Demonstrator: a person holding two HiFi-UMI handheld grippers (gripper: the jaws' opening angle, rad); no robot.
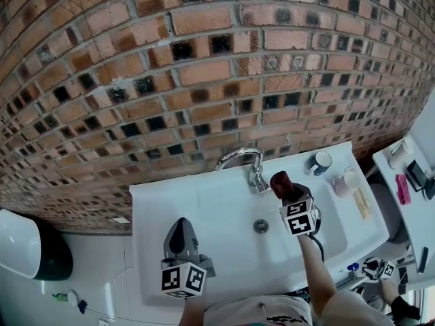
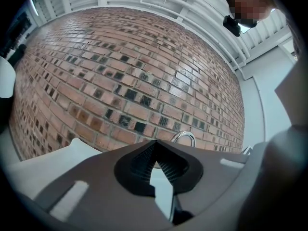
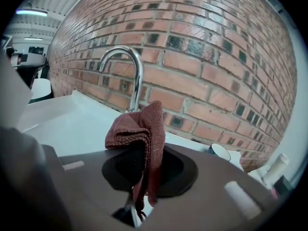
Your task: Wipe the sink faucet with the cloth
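A chrome gooseneck faucet (image 1: 243, 160) rises at the back of the white sink (image 1: 211, 209) against a brick wall; it also shows as a faucet (image 3: 130, 76) in the right gripper view. My right gripper (image 1: 281, 181) is shut on a dark red cloth (image 3: 139, 129), held just right of the faucet's base, apart from it. The cloth (image 1: 280, 180) sticks out above the jaws. My left gripper (image 1: 182, 233) hovers over the basin's left part, its jaws shut with nothing between them. The faucet (image 2: 184, 137) peeks over its tips.
A round cup (image 1: 320, 162) and a soap dish (image 1: 345, 180) stand on the sink's right rim. The drain (image 1: 261, 226) lies mid-basin. A white side shelf (image 1: 408, 182) with small items is at right. A white and black bin (image 1: 30, 246) sits lower left.
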